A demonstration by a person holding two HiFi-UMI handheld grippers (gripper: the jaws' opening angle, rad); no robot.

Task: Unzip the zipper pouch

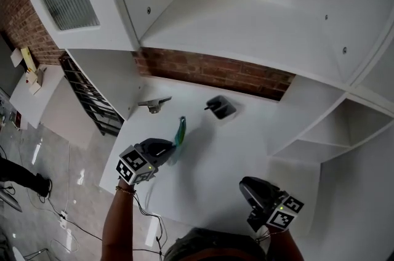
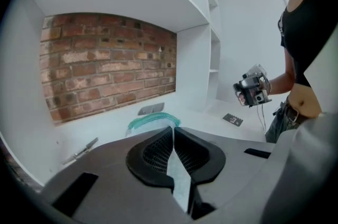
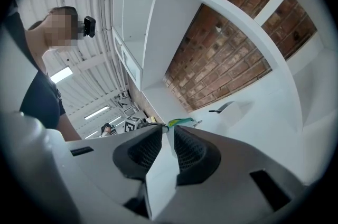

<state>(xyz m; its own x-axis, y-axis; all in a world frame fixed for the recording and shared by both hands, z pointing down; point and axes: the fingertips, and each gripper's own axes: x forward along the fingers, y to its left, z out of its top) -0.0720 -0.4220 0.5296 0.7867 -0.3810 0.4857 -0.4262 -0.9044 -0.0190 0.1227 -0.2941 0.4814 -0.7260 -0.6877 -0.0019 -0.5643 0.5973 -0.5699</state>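
Note:
The zipper pouch point(image 1: 179, 134) is see-through with a teal zipper strip. It stands tilted up from the white table point(image 1: 234, 155) at centre left of the head view. My left gripper point(image 1: 167, 150) is shut on its lower edge. In the left gripper view the jaws meet at the tips point(image 2: 173, 129), and the pouch point(image 2: 150, 122) shows just beyond them. My right gripper point(image 1: 248, 186) hovers near the table's front right, well away from the pouch. Its jaws stand a narrow gap apart point(image 3: 169, 129) with nothing between them. The pouch point(image 3: 179, 122) shows far off past them.
A metal tool point(image 1: 154, 104) lies at the back left of the table. A small white holder with a black part point(image 1: 220, 108) sits by the brick wall point(image 1: 215, 72). White shelves point(image 1: 320, 130) rise on the right. A small dark card point(image 2: 232, 119) lies on the table.

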